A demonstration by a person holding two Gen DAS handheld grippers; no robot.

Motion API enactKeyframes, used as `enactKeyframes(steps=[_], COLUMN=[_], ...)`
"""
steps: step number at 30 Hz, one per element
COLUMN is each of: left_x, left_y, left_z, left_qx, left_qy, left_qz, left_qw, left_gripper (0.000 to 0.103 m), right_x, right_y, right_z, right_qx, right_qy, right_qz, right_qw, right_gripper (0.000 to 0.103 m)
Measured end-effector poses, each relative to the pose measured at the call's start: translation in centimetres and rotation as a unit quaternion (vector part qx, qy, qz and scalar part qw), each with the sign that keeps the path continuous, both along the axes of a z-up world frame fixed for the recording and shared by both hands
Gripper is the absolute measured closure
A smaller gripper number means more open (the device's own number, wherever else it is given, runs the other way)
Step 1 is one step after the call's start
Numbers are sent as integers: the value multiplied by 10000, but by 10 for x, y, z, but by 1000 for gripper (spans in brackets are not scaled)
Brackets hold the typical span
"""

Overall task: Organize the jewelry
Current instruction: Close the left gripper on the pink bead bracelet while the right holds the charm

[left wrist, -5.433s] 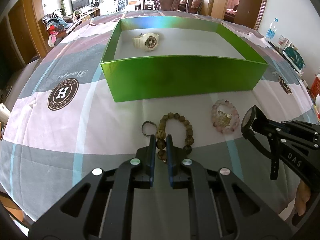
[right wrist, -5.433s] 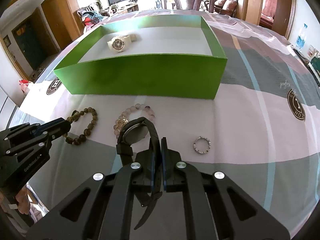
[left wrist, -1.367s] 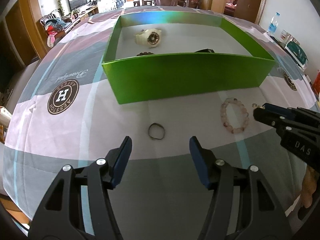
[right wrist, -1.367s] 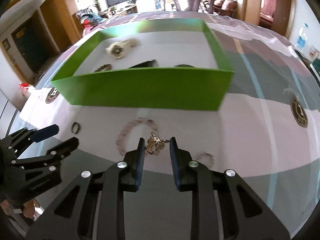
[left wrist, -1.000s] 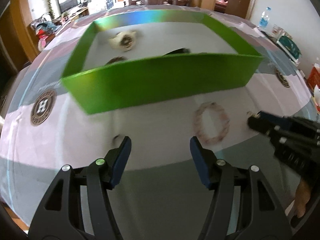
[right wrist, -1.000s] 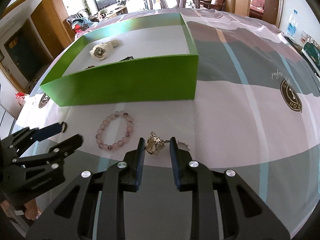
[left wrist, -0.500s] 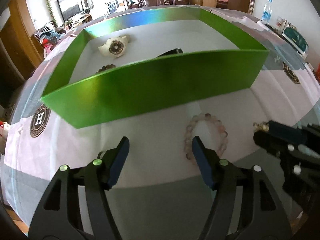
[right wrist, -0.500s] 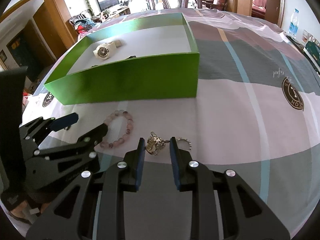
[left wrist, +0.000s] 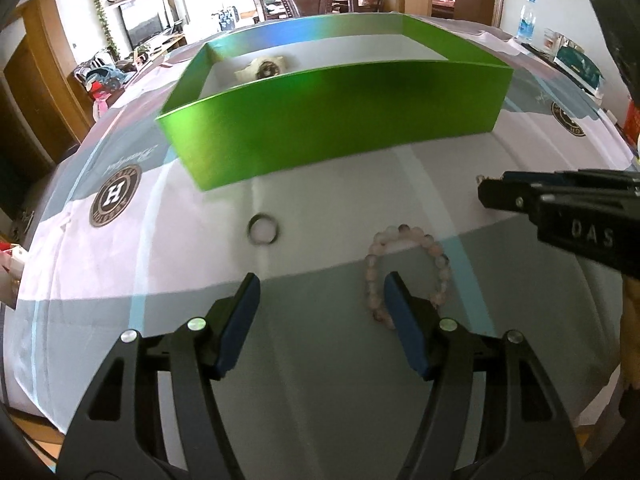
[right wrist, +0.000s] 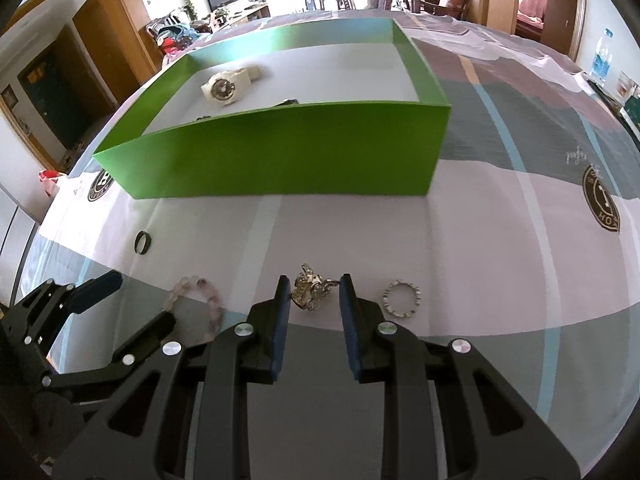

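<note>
My left gripper [left wrist: 320,294] has swung back, jaws wide and empty, over the pink bead bracelet [left wrist: 406,270] (dark ring [left wrist: 263,229] beside it). My right gripper [right wrist: 311,294] brackets the gold brooch [right wrist: 310,286], not clamped, short of the green box [right wrist: 280,160]. Beads come next, I judge.

Both fisheye views are taken low over the near edge of the patterned cloth-covered table [left wrist: 120,264], aimed toward the far edge. The glossy green cardboard box [left wrist: 336,120] [right wrist: 280,152] and pink beaded bracelet [left wrist: 404,272] [right wrist: 200,296] get shared by both.
</note>
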State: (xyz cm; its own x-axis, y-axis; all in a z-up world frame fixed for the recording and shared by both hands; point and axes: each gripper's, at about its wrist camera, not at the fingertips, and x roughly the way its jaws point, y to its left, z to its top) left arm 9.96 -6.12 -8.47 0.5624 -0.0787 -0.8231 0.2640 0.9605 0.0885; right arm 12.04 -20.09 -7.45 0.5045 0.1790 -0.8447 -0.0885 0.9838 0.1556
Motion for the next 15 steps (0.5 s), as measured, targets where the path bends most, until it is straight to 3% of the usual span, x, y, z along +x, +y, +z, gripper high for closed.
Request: enactKeyframes(steps=[15], left_x=[-3], left_y=[6], left_z=[0], left_qx=[-16], left_qy=[7], left_qz=[136], left_qw=[9999], left_gripper=[38], right_x=[-2], right_y=[6], right_z=[-1], right_qx=[-8], right_qy=[28], right_qz=[28], right_qw=[10000], right_gripper=[78])
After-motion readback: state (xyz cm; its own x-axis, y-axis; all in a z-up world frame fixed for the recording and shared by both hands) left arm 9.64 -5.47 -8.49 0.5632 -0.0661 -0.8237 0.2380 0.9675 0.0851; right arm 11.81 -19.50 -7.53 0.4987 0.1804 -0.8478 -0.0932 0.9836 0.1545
